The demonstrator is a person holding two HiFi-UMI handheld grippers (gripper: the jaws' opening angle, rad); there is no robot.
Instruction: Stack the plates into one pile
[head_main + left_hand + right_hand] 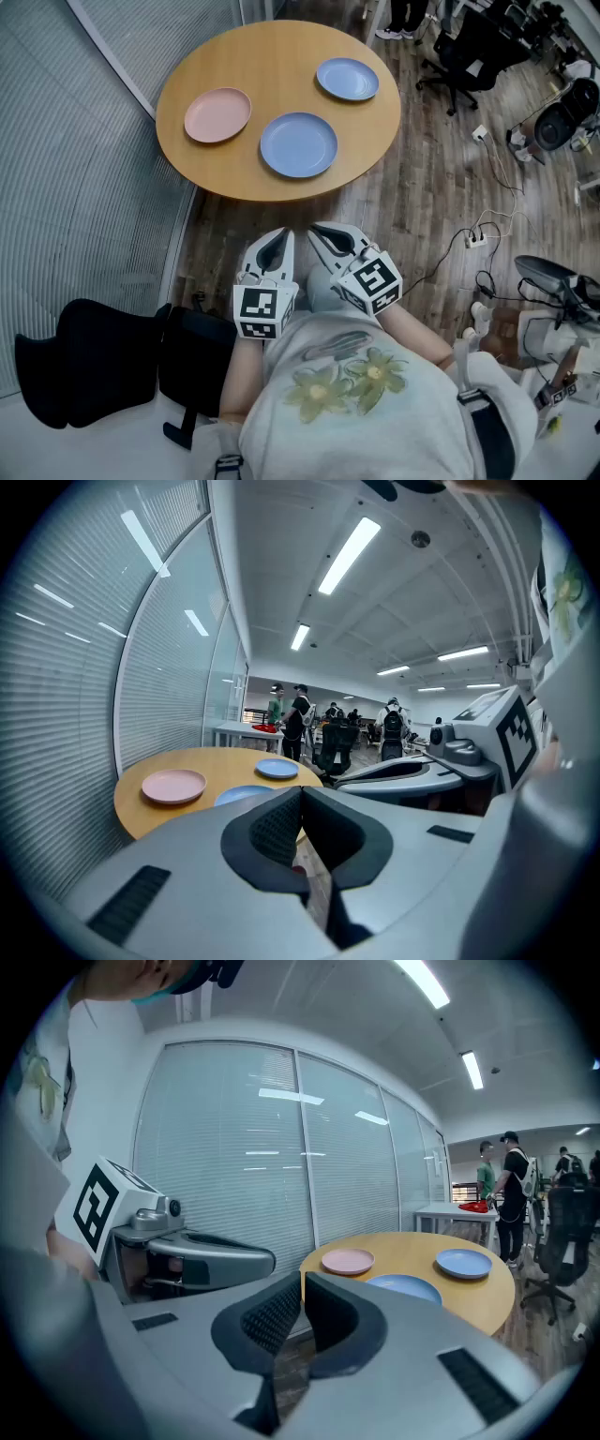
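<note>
Three plates lie apart on the round wooden table (281, 37): a pink plate (217, 114) at the left, a large blue plate (298, 144) near the front edge, and a smaller blue plate (347, 79) at the back right. Both grippers are held close to the person's chest, well short of the table. My left gripper (277, 246) is shut with nothing in it, and my right gripper (326, 237) beside it is shut and empty too. The left gripper view shows the pink plate (173, 786), the far blue plate (277, 769) and the near one (242, 796).
A glass wall with blinds (56, 178) runs along the left. A black office chair (103, 361) stands at the lower left, another chair (464, 56) beyond the table. Cables and a power strip (476, 239) lie on the wooden floor at the right.
</note>
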